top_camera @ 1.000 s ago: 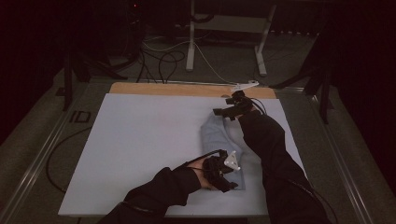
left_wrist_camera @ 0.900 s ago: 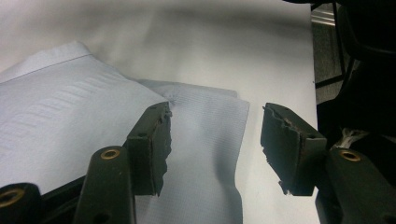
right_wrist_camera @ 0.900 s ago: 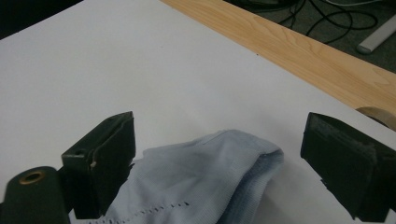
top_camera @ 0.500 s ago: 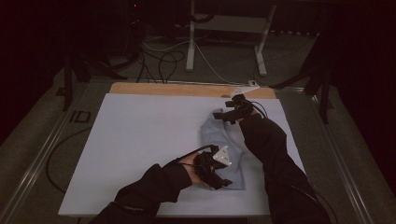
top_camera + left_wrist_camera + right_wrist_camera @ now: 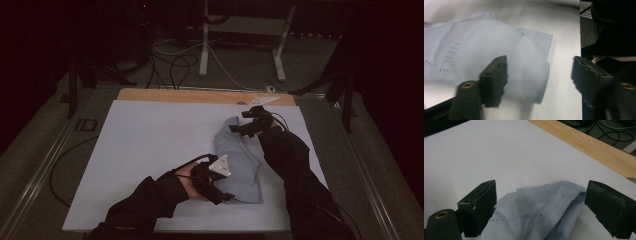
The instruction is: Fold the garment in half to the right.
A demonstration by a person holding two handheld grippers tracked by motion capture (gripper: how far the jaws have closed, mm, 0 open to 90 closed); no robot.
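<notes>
Black fingers of the left gripper (image 5: 539, 82) stand spread wide with nothing between them touching either pad; in the left gripper view a folded cuff-like end of the pale blue garment (image 5: 486, 50) lies on the white surface beneath the gap, nearer the left finger. From the high view the left gripper (image 5: 220, 187) sits at the near end of the garment (image 5: 240, 160), a grey three-cornered plate (image 5: 220, 166) on top of it, the hand and dark sleeve behind it coming in from the bottom edge. The right gripper (image 5: 539, 207) likewise has its fingers parted wide, and in its own view the far, rumpled end of the garment (image 5: 541, 210), with a dotted line of small holes across the knit, lies between and just beyond them, not pinched. In the high view the right gripper (image 5: 250, 122) hangs over the garment's far end, its dark sleeve running along the cloth's right side. The garment lies lengthwise on the right half of the white worktop (image 5: 150, 145), well in from the left edge. A strip of bare wood (image 5: 175, 95) borders the worktop's far side, and beyond it cables (image 5: 175, 60) trail on the floor beside a white stand's legs (image 5: 205, 40).
</notes>
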